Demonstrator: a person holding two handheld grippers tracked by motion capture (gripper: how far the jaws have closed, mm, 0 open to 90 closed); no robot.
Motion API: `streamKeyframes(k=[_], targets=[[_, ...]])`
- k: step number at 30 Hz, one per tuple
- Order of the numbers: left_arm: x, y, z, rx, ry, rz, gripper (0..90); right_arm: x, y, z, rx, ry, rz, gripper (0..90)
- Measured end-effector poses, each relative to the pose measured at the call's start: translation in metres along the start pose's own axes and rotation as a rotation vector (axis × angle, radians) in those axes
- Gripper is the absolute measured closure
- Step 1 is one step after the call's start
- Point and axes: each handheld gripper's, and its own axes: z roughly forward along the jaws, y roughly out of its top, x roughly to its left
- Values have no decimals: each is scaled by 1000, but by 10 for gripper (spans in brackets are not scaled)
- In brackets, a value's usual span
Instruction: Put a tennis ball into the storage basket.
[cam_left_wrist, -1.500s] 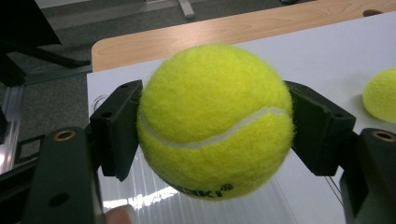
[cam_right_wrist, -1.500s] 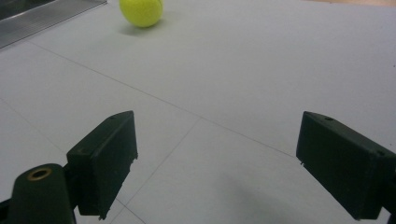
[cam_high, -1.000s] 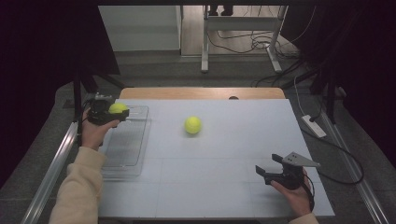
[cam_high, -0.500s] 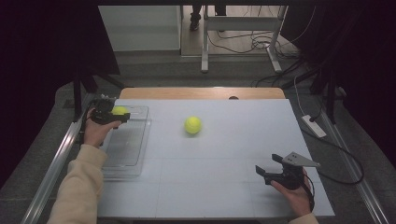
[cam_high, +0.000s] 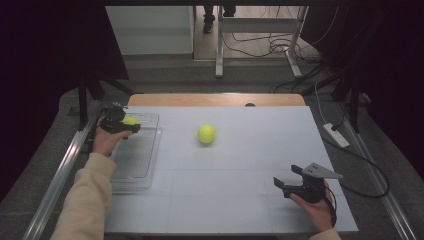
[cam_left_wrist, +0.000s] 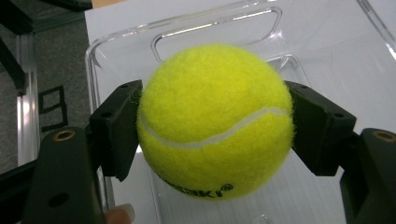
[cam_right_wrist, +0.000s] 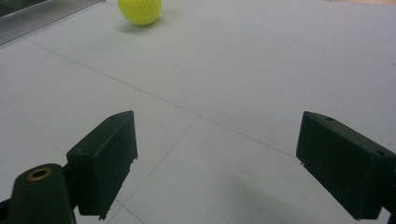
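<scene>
My left gripper (cam_high: 129, 122) (cam_left_wrist: 215, 126) is shut on a yellow tennis ball (cam_left_wrist: 215, 122) (cam_high: 131, 120), both pads pressing its sides. It holds the ball just above the far end of a clear plastic tray (cam_high: 135, 165) (cam_left_wrist: 261, 18) at the table's left. A second tennis ball (cam_high: 206, 133) (cam_right_wrist: 139, 10) lies loose on the white table near the middle. Near the front right edge my right gripper (cam_high: 287, 178) (cam_right_wrist: 219, 163) stands open, nothing between its jaws, pointing towards that loose ball.
The white tabletop (cam_high: 250, 150) has a wooden strip (cam_high: 215, 99) along its far edge. Metal rails (cam_high: 60, 170) run along the left and right sides. A power strip (cam_high: 336, 135) and cables lie on the floor at the right.
My left hand has sunk a little with the ball, closer to the tray's far end. The right gripper and the loose ball have stayed put.
</scene>
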Motion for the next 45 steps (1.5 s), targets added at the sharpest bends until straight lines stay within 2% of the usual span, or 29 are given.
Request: streamKeyframes(k=[9, 24, 26, 28, 32, 38, 39, 41, 45], targets=[[0, -1, 7, 52, 6, 16, 266, 0, 0, 0, -1, 0, 1, 124], [-2, -1, 4, 31, 27, 23, 259, 0, 0, -1, -2, -1, -2, 125], [-2, -1, 3, 17, 29, 25, 231, 0, 0, -1, -2, -1, -2, 124], [-3, 0, 0, -7, 6, 17, 176, 0, 0, -1, -1, -1, -1, 124], [-8, 1, -12, -56, -8, 16, 123, 0, 0, 0, 0, -1, -1, 124], [-15, -2, -32, -142, -55, 26, 113, 0, 0, -1, -3, -2, 2, 124], [-15, -2, -32, -142, -55, 26, 118, 0, 0, -1, -3, -2, 2, 124], [-19, -5, -42, -180, -87, 31, 119, 0, 0, -1, -3, -2, 2, 125], [-25, -10, -46, -200, -118, 52, 124, 0, 0, -1, -2, -2, 1, 124]])
